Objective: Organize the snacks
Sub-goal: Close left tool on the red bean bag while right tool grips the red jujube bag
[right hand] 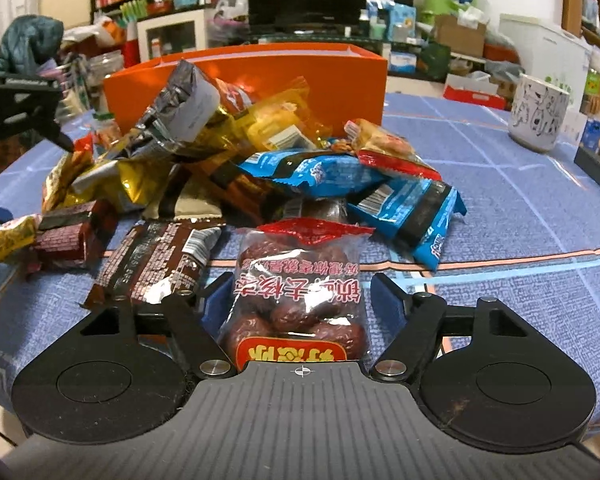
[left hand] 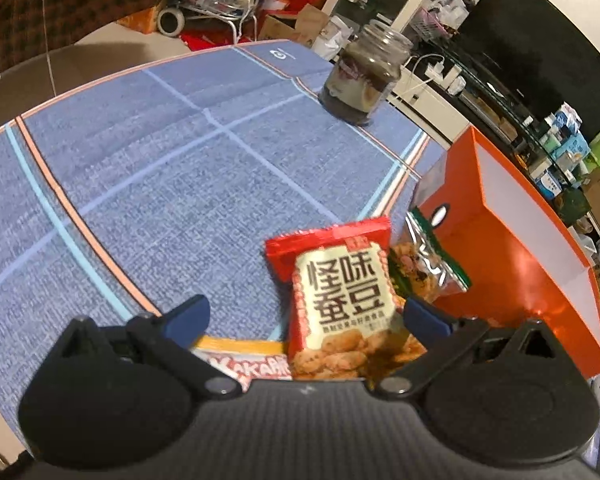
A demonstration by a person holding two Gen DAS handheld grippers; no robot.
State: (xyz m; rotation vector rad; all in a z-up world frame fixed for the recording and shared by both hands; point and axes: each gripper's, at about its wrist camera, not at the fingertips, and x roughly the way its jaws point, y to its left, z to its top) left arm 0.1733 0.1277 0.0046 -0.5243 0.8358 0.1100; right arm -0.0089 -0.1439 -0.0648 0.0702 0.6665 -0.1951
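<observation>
Blue checked tablecloth point(left hand: 148, 184) covers the table in both wrist views. Left wrist view, left to right: left gripper point(left hand: 306, 314) hangs low over the cloth, fingers wide apart, nothing clamped. Red broad-bean packet point(left hand: 342, 300) sits between the blue pads, closer to the right pad; contact with that pad can't be confirmed. White-and-red packet point(left hand: 256, 364) with a yellow edge pokes out under the left finger, mostly hidden. Clear-and-green zip bag point(left hand: 428, 264) lies just behind the red packet, leaning at the orange box point(left hand: 512, 240) on the right, which stands open with a white inside. Glass jar point(left hand: 364, 76) stands upright at the far table edge, well apart from the snacks.

Right wrist view, left to right: brown brick-print packet point(right hand: 70, 236) and gold wrappers at left, dark chocolate-coloured wrapper point(right hand: 156, 260) beside the left finger. Right gripper point(right hand: 300, 300) fingers spread apart, clear red-date bag point(right hand: 300, 292) lying between them, left pad touching or nearly, right pad off it. Behind: the snack pile with blue packets point(right hand: 380, 188), a grey foil bag on top, same orange box behind the heap. White patterned mug point(right hand: 540, 116) far right, well apart.
</observation>
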